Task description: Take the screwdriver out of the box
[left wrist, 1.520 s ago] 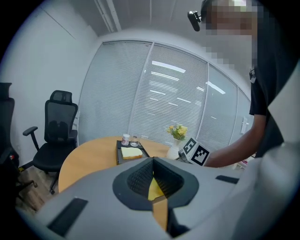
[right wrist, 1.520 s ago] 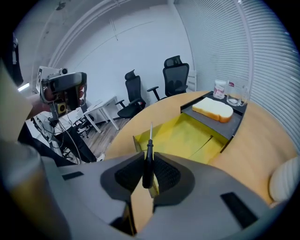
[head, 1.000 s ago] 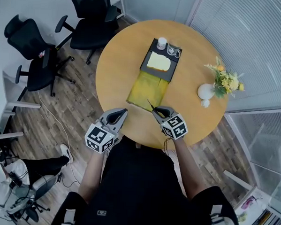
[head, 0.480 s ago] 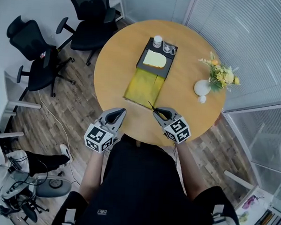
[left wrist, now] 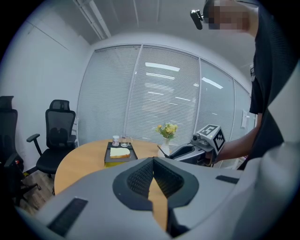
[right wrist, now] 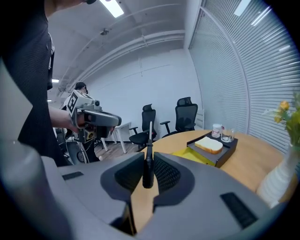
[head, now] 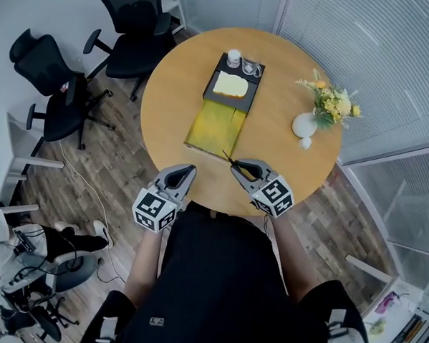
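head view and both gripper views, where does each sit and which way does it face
Head view: on the person's head, looking steeply down at the table; torso, left tongs and right tongs show.
Left gripper view: on the left tongs, facing the blinds; its shut tongs show.
Right gripper view: on the right tongs, facing the chairs; its tongs clamp the screwdriver.
All three share the box.

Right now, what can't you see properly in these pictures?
The tip of the screwdriver: too thin to tell its kind in the right gripper view.
The white vase: cut off by the right gripper view's edge.
The label on the small jar: too small in the head view.
What lies under the pale slab in the box: covered by the slab in every view.
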Available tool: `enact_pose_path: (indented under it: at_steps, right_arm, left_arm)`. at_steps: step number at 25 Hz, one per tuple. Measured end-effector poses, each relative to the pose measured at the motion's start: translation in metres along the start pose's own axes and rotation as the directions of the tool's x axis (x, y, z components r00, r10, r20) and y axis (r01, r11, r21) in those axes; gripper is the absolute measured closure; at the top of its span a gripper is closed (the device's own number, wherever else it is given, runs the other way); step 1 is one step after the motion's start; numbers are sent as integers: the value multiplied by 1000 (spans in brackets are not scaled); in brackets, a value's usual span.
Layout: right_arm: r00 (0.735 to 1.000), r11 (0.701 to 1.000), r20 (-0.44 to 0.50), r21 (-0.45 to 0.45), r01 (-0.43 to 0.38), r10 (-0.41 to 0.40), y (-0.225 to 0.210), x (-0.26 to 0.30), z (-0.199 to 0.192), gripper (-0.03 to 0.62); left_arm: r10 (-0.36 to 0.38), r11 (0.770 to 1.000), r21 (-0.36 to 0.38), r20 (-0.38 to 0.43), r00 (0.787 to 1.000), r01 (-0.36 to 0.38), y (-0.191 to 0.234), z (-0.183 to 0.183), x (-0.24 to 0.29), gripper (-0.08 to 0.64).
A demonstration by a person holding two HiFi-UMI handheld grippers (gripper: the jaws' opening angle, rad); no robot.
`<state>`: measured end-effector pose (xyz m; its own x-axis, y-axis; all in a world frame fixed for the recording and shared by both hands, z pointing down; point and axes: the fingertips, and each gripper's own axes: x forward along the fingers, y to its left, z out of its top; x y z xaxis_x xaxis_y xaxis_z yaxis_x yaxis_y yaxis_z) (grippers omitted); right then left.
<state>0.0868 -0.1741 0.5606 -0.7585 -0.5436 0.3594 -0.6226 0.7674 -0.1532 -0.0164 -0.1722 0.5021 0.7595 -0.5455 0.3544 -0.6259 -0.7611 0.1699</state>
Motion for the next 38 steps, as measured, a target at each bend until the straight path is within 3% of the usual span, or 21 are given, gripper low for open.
enact_pose_path:
  at_steps: [5,38]
  right_arm:
    - [1000,999,0,-40,-13,13,6,-10,-5,535]
    - [1000,1000,-6,17,-24,25,12,-8,-18,535]
  left_arm:
    - [-5,1000,11,0,1000,5,-12,-2,3,552]
    - [2,1000,13,-9,1000,-2,-16,-10,-17,552]
